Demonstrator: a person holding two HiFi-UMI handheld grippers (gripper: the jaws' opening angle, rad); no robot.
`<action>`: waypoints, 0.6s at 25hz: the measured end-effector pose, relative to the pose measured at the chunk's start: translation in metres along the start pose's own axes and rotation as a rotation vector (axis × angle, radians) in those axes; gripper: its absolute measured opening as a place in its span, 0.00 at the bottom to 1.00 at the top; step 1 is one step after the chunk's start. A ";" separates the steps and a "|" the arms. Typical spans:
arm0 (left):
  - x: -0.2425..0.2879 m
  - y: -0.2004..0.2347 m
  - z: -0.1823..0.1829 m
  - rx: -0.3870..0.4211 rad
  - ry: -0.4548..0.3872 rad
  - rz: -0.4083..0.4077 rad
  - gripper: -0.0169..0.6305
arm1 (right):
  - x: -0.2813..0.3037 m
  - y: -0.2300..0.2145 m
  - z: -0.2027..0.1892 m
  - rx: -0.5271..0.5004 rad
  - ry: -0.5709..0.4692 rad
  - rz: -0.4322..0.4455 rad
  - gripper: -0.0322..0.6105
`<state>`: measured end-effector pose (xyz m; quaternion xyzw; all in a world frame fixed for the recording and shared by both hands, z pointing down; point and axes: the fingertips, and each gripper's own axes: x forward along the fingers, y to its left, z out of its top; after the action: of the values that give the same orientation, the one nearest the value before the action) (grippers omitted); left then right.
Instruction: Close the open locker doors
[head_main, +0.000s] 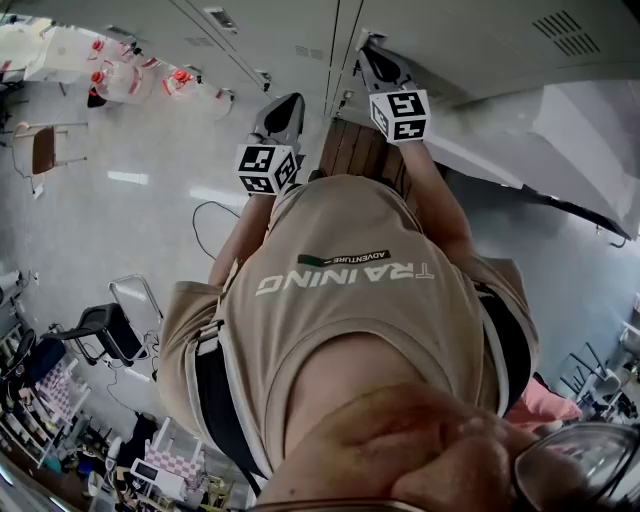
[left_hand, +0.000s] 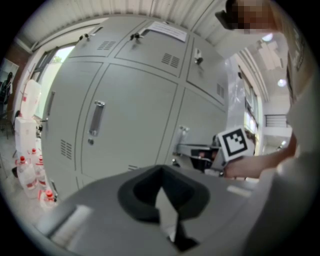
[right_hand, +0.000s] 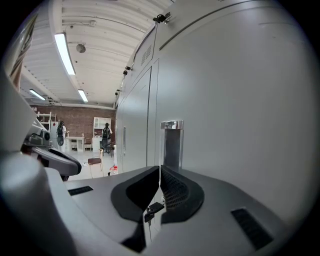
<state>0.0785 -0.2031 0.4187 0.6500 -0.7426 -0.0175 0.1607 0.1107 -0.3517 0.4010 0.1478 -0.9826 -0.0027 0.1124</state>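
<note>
Grey steel all round: a bank of lockers (left_hand: 125, 100) fills the left gripper view, and the person stands close up against it. The right claw (right_hand: 160, 172) is out in front, jaws pressed together with nothing between them. Its tip is up close to a broad plain locker door (right_hand: 240, 100), just below that door's chrome handle (right_hand: 171, 132). I cannot tell whether the tip touches the panel, nor how far this door stands from shut.

Over to the left claw (left_hand: 161, 170), jaws together as well and empty. It is held back from the lockers and points at a shut door with an upright handle (left_hand: 96, 118) and a small vent low on its left side. Off to its right, the right gripper's marker cube (left_hand: 234, 142) shows beside a bare forearm.

From the head view, both grippers reach toward the locker row, the right one farther forward than the left. A brown slatted wooden piece (head_main: 358, 150) sits between the two arms.

Away to the left, clear water bottles with red caps (head_main: 130, 80) stand on the floor by the lockers, with a chair (head_main: 44, 150) near them. A sheet of paper (left_hand: 167, 31) lies on top of the lockers
</note>
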 end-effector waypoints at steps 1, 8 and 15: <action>-0.001 0.000 -0.001 -0.001 0.004 0.002 0.03 | -0.001 0.001 0.001 0.000 -0.004 0.001 0.08; 0.003 -0.010 -0.004 0.001 0.023 -0.022 0.03 | -0.023 0.009 0.013 -0.002 -0.042 0.017 0.07; 0.016 -0.039 -0.002 0.026 0.042 -0.101 0.03 | -0.060 0.002 0.014 0.030 -0.066 -0.007 0.07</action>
<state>0.1146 -0.2243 0.4149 0.6888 -0.7055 -0.0023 0.1670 0.1627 -0.3331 0.3739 0.1525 -0.9852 0.0069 0.0779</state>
